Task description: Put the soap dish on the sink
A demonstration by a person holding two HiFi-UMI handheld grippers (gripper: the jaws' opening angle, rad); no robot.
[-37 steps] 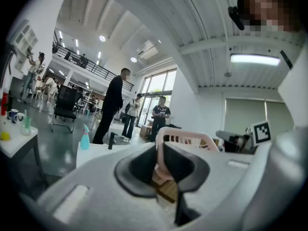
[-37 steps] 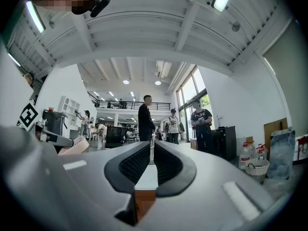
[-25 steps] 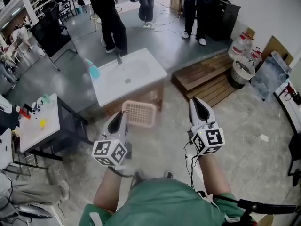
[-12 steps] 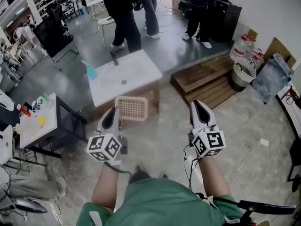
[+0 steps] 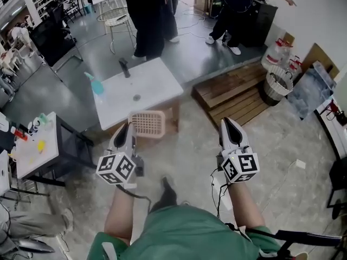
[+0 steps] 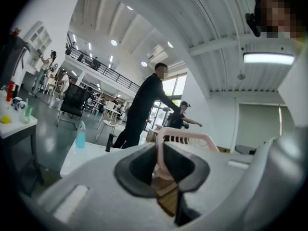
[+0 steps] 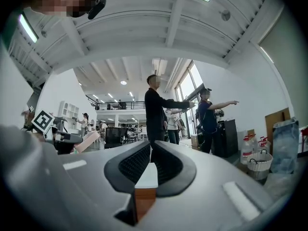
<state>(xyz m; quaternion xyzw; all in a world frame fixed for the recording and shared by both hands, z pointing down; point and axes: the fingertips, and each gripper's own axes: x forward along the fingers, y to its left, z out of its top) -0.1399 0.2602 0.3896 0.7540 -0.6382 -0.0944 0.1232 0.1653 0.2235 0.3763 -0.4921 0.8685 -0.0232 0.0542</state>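
Observation:
The soap dish [image 5: 147, 123] is a peach slatted tray, held in the air just short of the sink's near edge. My left gripper [image 5: 126, 129] is shut on its left rim; the left gripper view shows the peach rim [image 6: 187, 136] pinched between the jaws of the left gripper [image 6: 161, 146]. Ahead stands the white sink [image 5: 157, 83] on a wooden stand, with a dark faucet [image 5: 124, 67] at its far side and a blue bottle [image 5: 96, 84] on its left corner. My right gripper [image 5: 230, 126] hangs to the right over the floor, shut and holding nothing, as the right gripper [image 7: 150, 146] shows in its own view.
A wooden pallet [image 5: 238, 88] lies right of the sink, with a wicker basket [image 5: 277, 83] and water jugs [image 5: 276, 53] beyond it. At the left is a white side table [image 5: 32, 150] with small items on it. People [image 5: 146, 15] stand behind the sink.
The left gripper and soap dish have shifted left and slightly toward the sink. The people behind the sink have moved. My foot has stepped forward. The right gripper has barely moved.

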